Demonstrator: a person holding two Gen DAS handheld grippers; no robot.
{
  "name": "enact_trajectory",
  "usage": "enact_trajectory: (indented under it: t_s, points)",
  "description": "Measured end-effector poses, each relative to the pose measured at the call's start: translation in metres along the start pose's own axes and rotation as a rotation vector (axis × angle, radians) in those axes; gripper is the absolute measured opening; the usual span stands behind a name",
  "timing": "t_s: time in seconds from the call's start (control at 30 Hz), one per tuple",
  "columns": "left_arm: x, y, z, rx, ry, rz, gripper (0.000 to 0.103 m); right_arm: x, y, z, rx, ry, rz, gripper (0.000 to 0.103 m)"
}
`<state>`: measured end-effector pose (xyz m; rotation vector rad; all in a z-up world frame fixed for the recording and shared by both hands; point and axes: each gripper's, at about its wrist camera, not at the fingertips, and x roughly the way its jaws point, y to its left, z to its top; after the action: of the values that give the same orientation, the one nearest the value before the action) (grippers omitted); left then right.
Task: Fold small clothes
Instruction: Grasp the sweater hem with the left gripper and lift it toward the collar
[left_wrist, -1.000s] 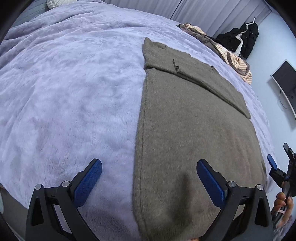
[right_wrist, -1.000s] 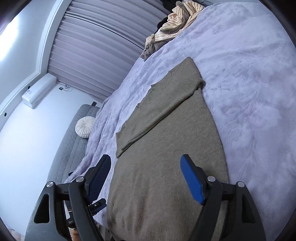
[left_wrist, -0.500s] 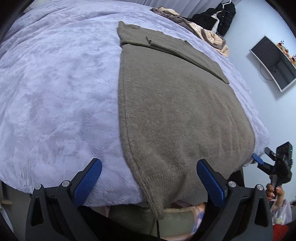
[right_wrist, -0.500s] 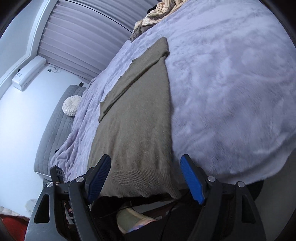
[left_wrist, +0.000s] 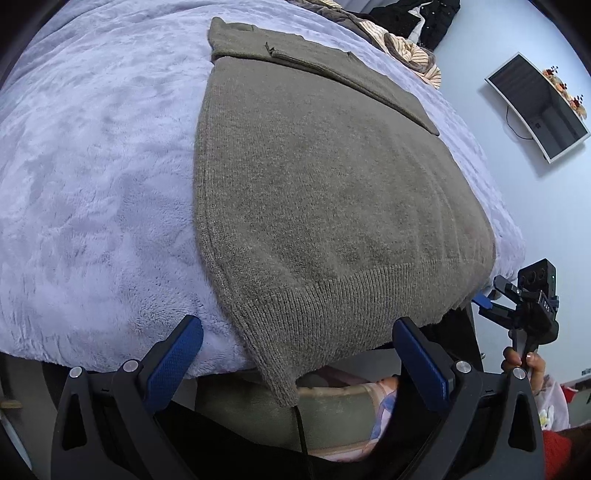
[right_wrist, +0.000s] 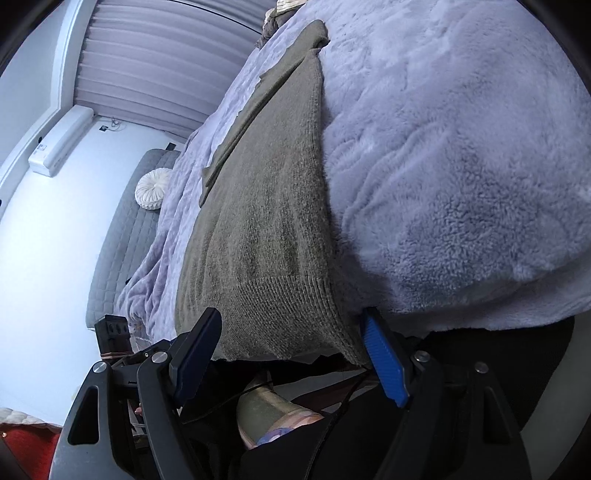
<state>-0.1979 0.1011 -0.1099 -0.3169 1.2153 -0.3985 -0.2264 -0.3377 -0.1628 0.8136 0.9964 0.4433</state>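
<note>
Left wrist view: a bed under a lilac fleece blanket (left_wrist: 92, 192). The olive knitted sweater (left_wrist: 314, 192) lies flat ahead of the left tool (left_wrist: 295, 354), its ribbed hem (left_wrist: 314, 317) drooping over the bed edge between wide-open, empty jaws. Right wrist view: the right tool (right_wrist: 291, 354), likewise wide open and empty, straddles the hem's other corner (right_wrist: 347, 350). The knit looks soft, limp and stretchy; pinch each hem corner.
</note>
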Motion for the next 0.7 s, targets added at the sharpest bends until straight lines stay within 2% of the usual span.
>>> enact_trajectory:
  t_s: [0.07,0.13,0.17,0.2,0.23,0.27,0.3,0.37,0.47,0.7]
  points:
    - [0.001,-0.004,0.002,-0.01,-0.008,0.003,0.099,0.003,0.001,0.0,0.002,0.019,0.011,0.08]
    - [0.006,-0.009,0.002,0.002,0.017,0.029,0.068,0.005,0.004,0.0,0.003,0.03,0.033,0.076]
    - [0.009,-0.011,0.003,0.014,0.029,0.048,0.061,0.005,0.006,-0.001,0.002,0.031,0.04,0.068]
    - [0.01,-0.012,0.002,0.031,0.036,0.062,0.045,0.006,0.006,-0.002,0.002,0.034,0.044,0.062]
    - [0.01,-0.013,0.002,0.04,0.039,0.056,0.031,0.006,0.005,-0.003,0.004,0.038,0.047,0.045]
    - [0.008,-0.011,0.002,0.034,0.039,0.033,0.025,0.006,0.006,-0.003,0.007,0.04,0.048,0.019]
    - [0.005,-0.008,0.003,0.016,0.038,-0.01,0.015,0.006,0.007,-0.003,0.01,0.039,0.064,0.012]
    - [-0.004,-0.003,0.005,-0.024,0.016,-0.09,0.013,0.0,0.012,-0.003,0.008,0.029,0.145,0.012]
    - [-0.019,-0.002,0.013,-0.046,-0.029,-0.166,0.013,-0.011,0.028,0.004,-0.018,-0.001,0.218,0.012]
    - [-0.044,-0.01,0.057,-0.055,-0.13,-0.244,0.013,-0.017,0.055,0.041,-0.021,-0.048,0.354,0.012]
